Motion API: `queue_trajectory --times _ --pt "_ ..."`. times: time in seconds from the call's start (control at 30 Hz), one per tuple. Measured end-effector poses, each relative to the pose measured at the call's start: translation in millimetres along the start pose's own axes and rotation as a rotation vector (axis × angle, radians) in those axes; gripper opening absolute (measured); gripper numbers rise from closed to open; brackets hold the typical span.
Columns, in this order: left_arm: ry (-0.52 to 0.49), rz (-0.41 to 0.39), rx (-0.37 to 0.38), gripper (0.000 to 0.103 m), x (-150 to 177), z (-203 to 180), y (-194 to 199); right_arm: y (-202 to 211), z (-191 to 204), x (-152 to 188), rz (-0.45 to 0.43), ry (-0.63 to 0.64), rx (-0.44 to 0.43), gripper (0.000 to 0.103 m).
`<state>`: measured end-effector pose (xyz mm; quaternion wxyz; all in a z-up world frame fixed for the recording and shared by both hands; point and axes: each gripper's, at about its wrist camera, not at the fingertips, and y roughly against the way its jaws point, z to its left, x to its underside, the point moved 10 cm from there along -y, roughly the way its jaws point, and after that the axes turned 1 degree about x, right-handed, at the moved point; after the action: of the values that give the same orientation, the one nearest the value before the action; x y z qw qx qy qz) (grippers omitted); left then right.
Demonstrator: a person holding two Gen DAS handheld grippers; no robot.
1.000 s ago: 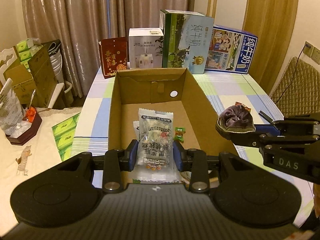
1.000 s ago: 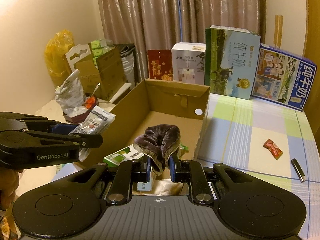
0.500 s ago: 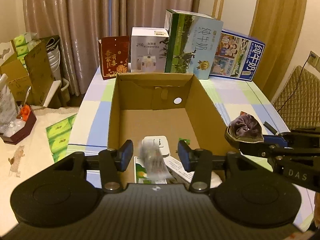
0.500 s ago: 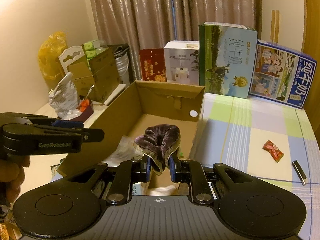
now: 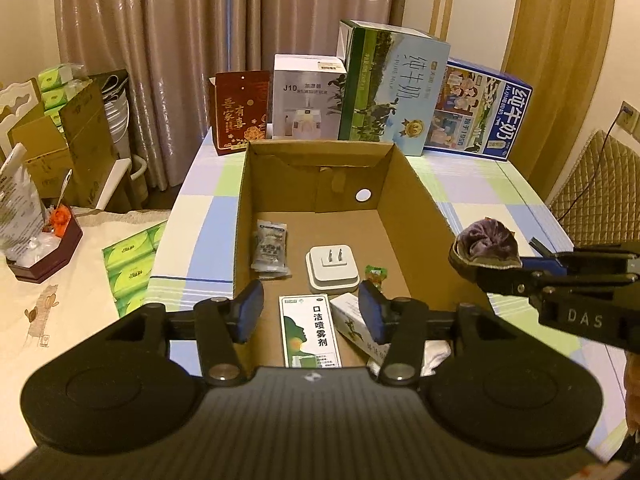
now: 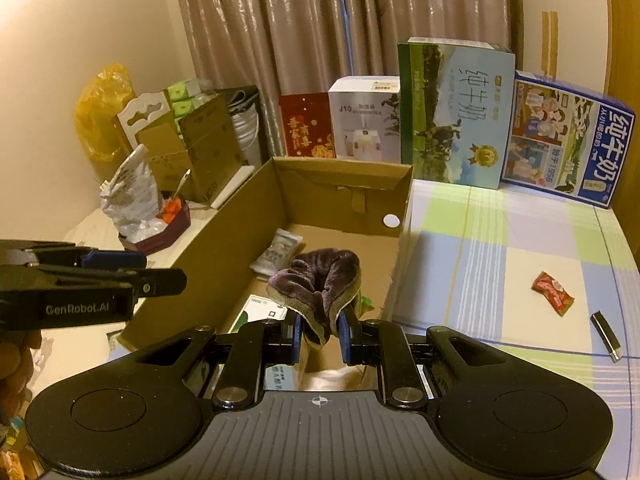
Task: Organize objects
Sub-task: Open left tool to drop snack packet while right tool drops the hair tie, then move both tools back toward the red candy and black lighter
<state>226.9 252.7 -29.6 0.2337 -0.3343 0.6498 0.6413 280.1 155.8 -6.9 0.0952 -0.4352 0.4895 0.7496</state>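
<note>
An open cardboard box (image 5: 408,184) (image 6: 224,240) stands on the checked table. Inside lie a clear snack packet (image 5: 270,250) (image 6: 278,256), a white plug adapter (image 5: 332,270), a small green candy (image 5: 375,274), a green-and-white spray box (image 5: 310,334) and another white carton (image 5: 356,326). My left gripper (image 5: 310,316) hovers open and empty over the box's near end. My right gripper (image 6: 319,338) is shut on a purple velvet scrunchie (image 6: 320,284) (image 5: 484,246), held above the box's right wall. In the right wrist view the left gripper (image 6: 92,284) shows at the left.
Milk cartons (image 5: 390,88) (image 5: 476,114), a white appliance box (image 5: 306,98) and a red box (image 5: 240,112) line the table's far edge. A red candy (image 6: 554,292) and a small dark stick (image 6: 608,334) lie on the cloth right of the box. A cluttered side table (image 5: 36,240) stands left.
My left gripper opened and let go of the snack packet, which dropped into the box and now lies at its left side. The right gripper still holds the scrunchie, slightly shifted.
</note>
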Motion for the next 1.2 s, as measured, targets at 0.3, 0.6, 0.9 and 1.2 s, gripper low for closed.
queue_trajectory --times 0.3,0.6,0.9,1.2 --pt "0.011 0.015 -0.025 0.05 9 8 1 -6 -1 -15 -0.031 -0.041 -0.061 0.055" --pt "0.033 0.008 -0.015 0.057 23 -2 19 23 -20 13 -0.012 -0.106 -0.029 0.057" --pt "0.058 -0.003 -0.017 0.067 38 -23 55 76 -24 35 -0.039 -0.151 -0.017 0.061" --pt "0.063 -0.034 -0.007 0.085 47 -55 89 122 -39 58 -0.063 -0.178 0.022 0.077"
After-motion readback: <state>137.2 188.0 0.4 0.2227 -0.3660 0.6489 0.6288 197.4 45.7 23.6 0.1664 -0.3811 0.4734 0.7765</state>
